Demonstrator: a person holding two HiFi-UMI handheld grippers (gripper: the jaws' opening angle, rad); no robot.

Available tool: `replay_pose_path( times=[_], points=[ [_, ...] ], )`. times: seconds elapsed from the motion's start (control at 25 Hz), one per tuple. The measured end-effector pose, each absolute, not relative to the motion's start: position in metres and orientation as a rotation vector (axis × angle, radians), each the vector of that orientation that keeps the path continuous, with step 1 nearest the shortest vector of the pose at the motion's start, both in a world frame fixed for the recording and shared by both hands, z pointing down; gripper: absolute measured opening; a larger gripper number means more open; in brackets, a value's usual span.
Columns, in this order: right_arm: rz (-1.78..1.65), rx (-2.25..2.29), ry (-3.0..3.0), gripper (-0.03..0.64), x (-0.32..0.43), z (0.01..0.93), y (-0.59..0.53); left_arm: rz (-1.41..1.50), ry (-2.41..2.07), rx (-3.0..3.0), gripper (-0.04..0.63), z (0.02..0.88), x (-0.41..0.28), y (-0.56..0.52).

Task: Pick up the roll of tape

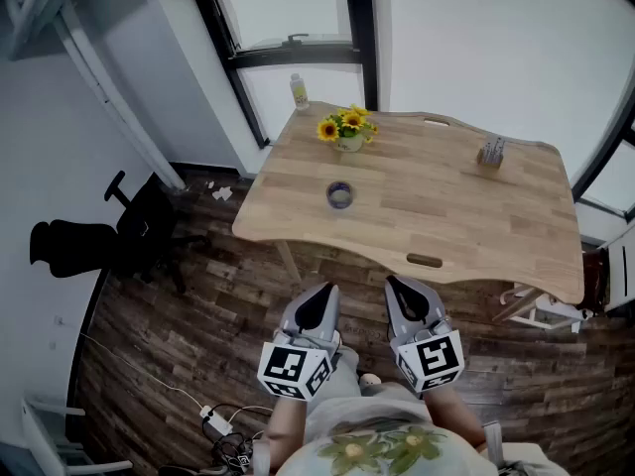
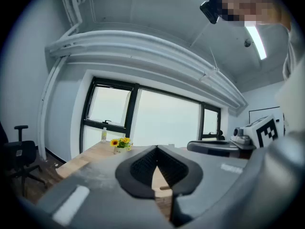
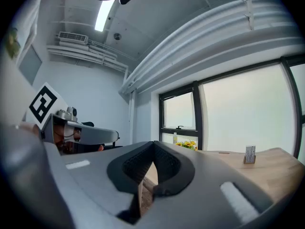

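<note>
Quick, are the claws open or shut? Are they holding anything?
Left claw: shut, holding nothing.
Right claw: shut, holding nothing.

Head view. The table point(image 1: 476, 226) fills the centre and right of the frame, below the window point(image 1: 288, 8) at top. The tape point(image 1: 340, 195) lies on the table, left of centre. The flowers point(image 1: 347, 129) stand above the tape, near the far edge. The bottle point(image 1: 299, 91) is at the table's upper-left corner, and the box point(image 1: 491, 152) is at upper right. The chair point(image 1: 109, 231) is at far left. The left gripper point(image 1: 319, 293) and right gripper point(image 1: 399, 286) sit side by side below the table's near edge. Cables point(image 1: 213, 419) lie at lower left.
</note>
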State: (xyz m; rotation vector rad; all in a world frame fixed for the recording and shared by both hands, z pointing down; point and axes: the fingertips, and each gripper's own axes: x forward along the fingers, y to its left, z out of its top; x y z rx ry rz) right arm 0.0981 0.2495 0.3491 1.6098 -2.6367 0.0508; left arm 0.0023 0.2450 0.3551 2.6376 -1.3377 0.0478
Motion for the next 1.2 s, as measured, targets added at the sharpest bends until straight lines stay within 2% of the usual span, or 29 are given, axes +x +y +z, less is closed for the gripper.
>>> replay_pose_path(
  times=[0.48, 0.88, 1.2],
  points=[
    [-0.056, 1.588, -2.576, 0.007, 0.083, 0.357, 0.18, 0.068, -1.306, 2.626, 0.003, 0.374, -0.018, 0.169],
    [0.008, 1.515, -2.506, 0.191, 0.053, 0.378, 0.089, 0.078, -1.244, 2.62, 0.003, 0.378, -0.048, 0.079],
    [-0.004, 1.489, -2.445, 0.229, 0.034, 0.395, 0.023, 0.102, -1.232, 2.583, 0.003, 0.394, -0.081, 0.011]
  ],
)
